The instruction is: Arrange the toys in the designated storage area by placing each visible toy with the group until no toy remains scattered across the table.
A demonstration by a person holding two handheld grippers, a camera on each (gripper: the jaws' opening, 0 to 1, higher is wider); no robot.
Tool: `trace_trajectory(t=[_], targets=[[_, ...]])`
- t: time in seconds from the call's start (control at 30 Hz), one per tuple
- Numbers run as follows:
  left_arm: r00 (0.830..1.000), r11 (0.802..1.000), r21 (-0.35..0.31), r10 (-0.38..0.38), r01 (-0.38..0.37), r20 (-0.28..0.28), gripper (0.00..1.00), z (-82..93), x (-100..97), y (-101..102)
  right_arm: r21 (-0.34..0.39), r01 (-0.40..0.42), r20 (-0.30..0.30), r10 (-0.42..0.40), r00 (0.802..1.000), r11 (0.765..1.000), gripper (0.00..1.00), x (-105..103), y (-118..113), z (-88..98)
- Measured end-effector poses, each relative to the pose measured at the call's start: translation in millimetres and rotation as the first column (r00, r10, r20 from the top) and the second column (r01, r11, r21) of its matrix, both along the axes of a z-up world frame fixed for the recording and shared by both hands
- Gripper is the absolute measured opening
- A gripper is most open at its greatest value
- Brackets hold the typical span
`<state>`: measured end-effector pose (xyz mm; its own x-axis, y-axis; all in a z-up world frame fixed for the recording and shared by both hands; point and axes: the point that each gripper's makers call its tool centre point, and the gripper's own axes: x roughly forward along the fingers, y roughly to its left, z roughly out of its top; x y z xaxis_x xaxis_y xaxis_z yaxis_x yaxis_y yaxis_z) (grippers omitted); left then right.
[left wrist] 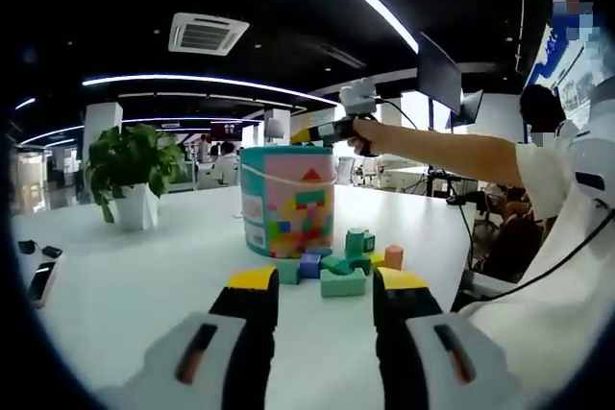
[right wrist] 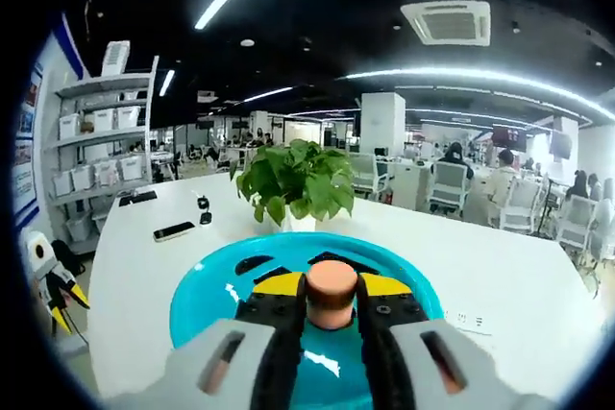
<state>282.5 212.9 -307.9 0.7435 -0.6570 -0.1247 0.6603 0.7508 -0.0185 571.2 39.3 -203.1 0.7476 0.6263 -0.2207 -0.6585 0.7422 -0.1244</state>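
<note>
Fingers of the right gripper (right wrist: 332, 306) clench a peach cylindrical wooden block (right wrist: 332, 287) over the teal round plastic bucket (right wrist: 207, 290) for dropping in; left gripper (left wrist: 325, 306) waits released near scattered pastel blocks (left wrist: 338, 264) on the white tabletop (left wrist: 125, 285).

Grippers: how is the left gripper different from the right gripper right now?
The left gripper is open and holds nothing, while the right gripper is shut on a pink cylinder block. The left gripper sits low over the white table, pointing at the scattered blocks; the right gripper is held above the blue bucket. Both have black jaws with yellow tips.
</note>
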Motion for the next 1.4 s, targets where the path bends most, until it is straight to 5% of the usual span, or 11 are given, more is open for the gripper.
trace_trajectory(t=[0.23, 0.67, 0.93, 1.4], targets=[[1.000, 1.000, 0.001, -0.002, 0.002, -0.002, 0.40, -0.7, 0.0, -1.1, 0.064, -0.003, 0.012, 0.002, 1.000, 0.998, 0.23, -3.0, 0.5, 18.8], [1.000, 1.000, 0.007, -0.001, 0.001, -0.001, 0.40, -0.3, -0.3, -1.3, 0.082, -0.019, 0.006, 0.018, 1.000, 0.996, 0.60, -9.3, -5.5, 23.9], [1.000, 1.000, 0.008, -0.002, 0.002, -0.004, 0.40, -1.6, 0.1, -1.9, 0.073, -0.061, 0.088, 0.054, 0.995, 0.995, 0.42, -35.7, -17.5, 24.9], [1.000, 1.000, 0.012, -0.002, 0.002, -0.006, 0.40, -1.9, 1.4, -2.8, 0.124, -0.118, 0.120, 0.103, 0.987, 0.985, 0.45, -75.4, -25.9, 23.5]])
